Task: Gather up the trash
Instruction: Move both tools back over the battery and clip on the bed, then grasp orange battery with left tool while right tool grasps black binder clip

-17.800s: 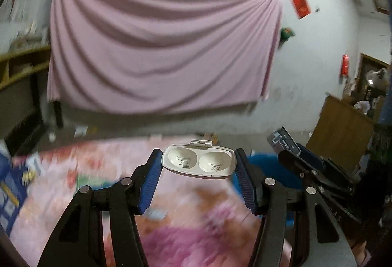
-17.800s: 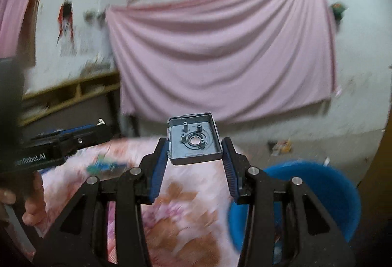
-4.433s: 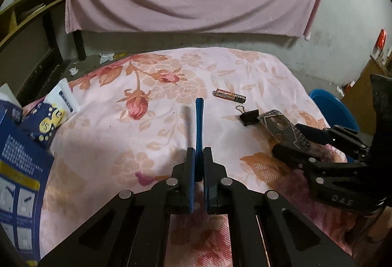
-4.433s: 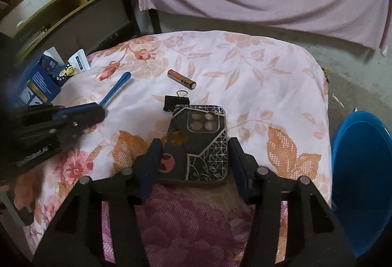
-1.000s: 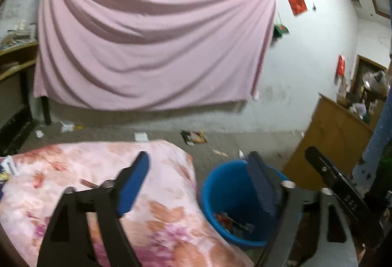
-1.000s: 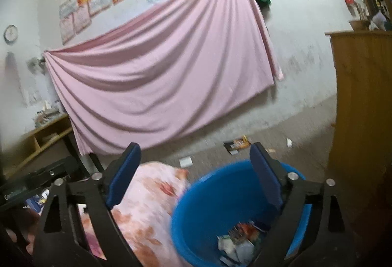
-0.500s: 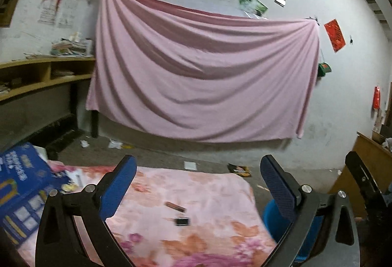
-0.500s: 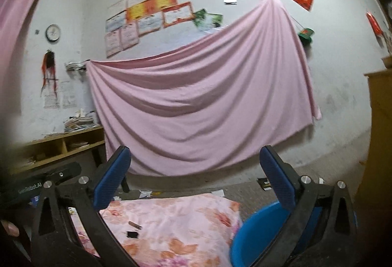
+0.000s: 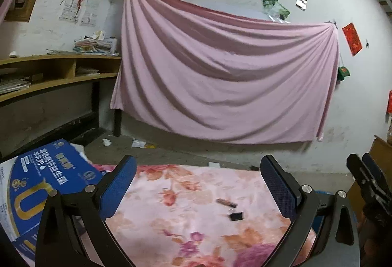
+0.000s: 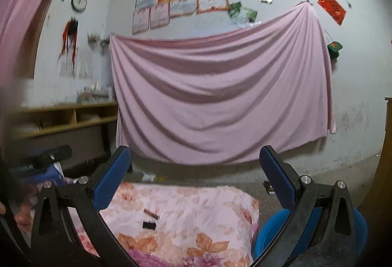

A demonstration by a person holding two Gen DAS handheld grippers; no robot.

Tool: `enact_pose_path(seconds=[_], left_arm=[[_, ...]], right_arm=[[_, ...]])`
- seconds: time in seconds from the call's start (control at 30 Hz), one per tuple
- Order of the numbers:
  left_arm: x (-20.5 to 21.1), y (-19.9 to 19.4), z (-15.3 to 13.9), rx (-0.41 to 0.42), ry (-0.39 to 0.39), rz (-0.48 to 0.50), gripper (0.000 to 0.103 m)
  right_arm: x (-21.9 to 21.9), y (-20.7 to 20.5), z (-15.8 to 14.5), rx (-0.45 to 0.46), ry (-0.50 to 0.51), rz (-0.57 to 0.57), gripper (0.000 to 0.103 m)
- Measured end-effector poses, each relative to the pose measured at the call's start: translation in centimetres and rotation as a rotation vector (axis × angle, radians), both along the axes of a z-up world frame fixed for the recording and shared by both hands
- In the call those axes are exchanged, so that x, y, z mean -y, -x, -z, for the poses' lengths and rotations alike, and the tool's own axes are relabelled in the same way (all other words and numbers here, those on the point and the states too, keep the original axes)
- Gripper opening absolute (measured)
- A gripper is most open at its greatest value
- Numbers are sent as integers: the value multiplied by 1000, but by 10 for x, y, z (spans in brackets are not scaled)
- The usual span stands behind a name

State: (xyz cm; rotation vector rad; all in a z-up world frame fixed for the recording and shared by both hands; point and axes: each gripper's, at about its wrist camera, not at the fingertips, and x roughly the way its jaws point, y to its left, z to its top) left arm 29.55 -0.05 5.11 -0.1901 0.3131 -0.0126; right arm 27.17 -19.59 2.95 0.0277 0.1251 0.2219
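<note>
My left gripper [image 9: 198, 185] hangs open and empty above the near side of a table with a pink floral cloth [image 9: 186, 225]. A small brown battery [image 9: 226, 202] and a black binder clip [image 9: 236, 216] lie on the cloth ahead of it, right of middle. My right gripper [image 10: 194, 182] is open too, with nothing between its blue pads. In its view the battery [image 10: 151, 213] and clip [image 10: 149, 225] lie low and left of centre. The blue trash bin [image 10: 281, 225] shows partly at the lower right, beside the table.
A blue printed box [image 9: 41, 188] lies on the table's left end. A pink sheet [image 9: 220, 76] hangs on the back wall, with wooden shelves [image 9: 49, 76] to its left and litter on the floor below. A wooden cabinet [image 10: 387, 156] stands at the far right.
Both views have swung left, away from the blue bin and back over the table. The battery and clip have come into view. The left jaws stand a little wider than before.
</note>
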Motion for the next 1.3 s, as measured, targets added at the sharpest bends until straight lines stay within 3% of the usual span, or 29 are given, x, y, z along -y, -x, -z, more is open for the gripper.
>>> enact_pose_path(seconds=[0.23,0.63,0.67,0.83,1.07,1.13,1.27,1.3], left_arm=[[-15,-21,29,-151,11,66,99],[-17,-57,61,-288,-22,104,98],[-17,-61,64,-299,-17,108,97],[-18,-84,77,-394,-11,126,68],[-17,-107,93,-482,-4,140,62],[-16,-111,96,-493,-6,148,58],[-9,-118,100,-516,-10,178,58],[-6,-121,101,-521,-13,188,58]], right_arm=[[-18,-37,30,-224,72,-2,103],[-43,-90,79,-568,112,-116,103],[-45,-95,84,-605,111,-136,99],[-62,-118,105,-760,112,-239,91],[-99,-125,124,-836,223,-293,89],[-100,-132,128,-856,212,-296,85],[-89,-137,130,-878,154,-286,51],[-86,-138,130,-882,141,-289,52]])
